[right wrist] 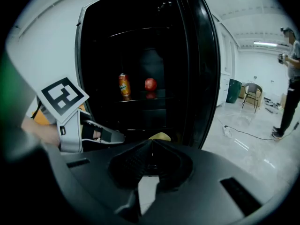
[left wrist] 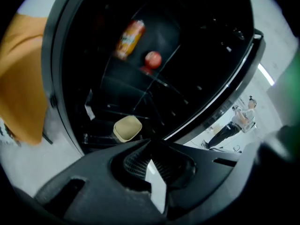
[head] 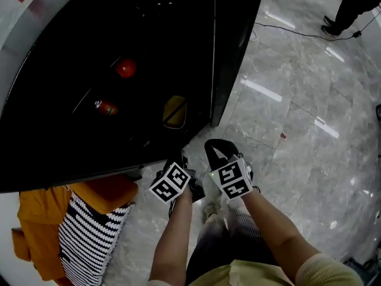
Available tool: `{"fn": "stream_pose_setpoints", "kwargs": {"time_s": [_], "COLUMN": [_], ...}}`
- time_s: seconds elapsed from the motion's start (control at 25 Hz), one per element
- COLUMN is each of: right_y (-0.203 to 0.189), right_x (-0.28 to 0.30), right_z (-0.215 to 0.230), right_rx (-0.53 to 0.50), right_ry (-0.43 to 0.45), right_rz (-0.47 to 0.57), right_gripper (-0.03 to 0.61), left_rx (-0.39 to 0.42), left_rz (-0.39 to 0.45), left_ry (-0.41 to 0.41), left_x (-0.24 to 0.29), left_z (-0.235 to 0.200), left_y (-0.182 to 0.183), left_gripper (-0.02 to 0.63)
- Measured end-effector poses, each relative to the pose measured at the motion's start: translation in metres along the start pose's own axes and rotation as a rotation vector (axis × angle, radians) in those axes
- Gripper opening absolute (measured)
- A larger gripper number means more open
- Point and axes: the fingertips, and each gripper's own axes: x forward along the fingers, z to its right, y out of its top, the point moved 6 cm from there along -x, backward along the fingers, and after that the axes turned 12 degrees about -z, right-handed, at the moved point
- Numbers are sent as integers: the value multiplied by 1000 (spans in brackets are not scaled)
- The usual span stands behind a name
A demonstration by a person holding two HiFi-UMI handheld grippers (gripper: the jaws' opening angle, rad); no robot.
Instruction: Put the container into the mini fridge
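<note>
Plainly, neither tool has hold of anything. The left gripper (left wrist: 149,143) has its jaws pressed together at the tips with nothing between them. The right gripper (right wrist: 151,143) is closed the same way and carries nothing.

The container (left wrist: 127,128), a pale yellowish tub, sits inside the mini fridge (head: 53,136) on its lowest level, near the open front. In the left gripper view it lies just above and to the left of the closed jaw tips, apart from them. In the right gripper view only its rim peeps over the jaw tips at frame centre. In the head view it is above both grippers, which sit side by side at lower centre, outside the fridge opening.

A can (left wrist: 129,39) and a red apple (left wrist: 153,59) rest on a higher shelf, at upper centre of the left gripper view. The fridge door (head: 237,40) stands open, right of the container in the head view.
</note>
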Motion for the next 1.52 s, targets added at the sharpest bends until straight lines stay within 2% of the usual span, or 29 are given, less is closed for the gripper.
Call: {"fn": "stream_pose_setpoints", "kwargs": {"time_s": [0.36, 0.68, 0.88, 1.04, 1.24, 1.52], "right_y": [28, 46, 52, 54, 53, 45], "right_x": [-29, -54, -67, -77, -84, -93], "right_z": [-6, -11, -15, -18, -20, -21], "right_rx": [6, -4, 8, 30, 63, 78], "right_ry": [36, 53, 62, 66, 78, 71], "right_rz": [10, 27, 41, 55, 59, 52], "right_gripper": [29, 29, 29, 28, 28, 28], "left_rx": [122, 222, 236, 317, 449, 449], "left_rz": [41, 1, -4, -9, -21, -15], "left_ry": [29, 4, -39, -71, -20, -8], "left_x": [-59, -96, -114, -128, -138, -144], "left_z": [27, 52, 62, 71, 76, 73], "left_y": [18, 18, 17, 17, 17, 12], "left_gripper": [21, 21, 21, 21, 21, 21]}}
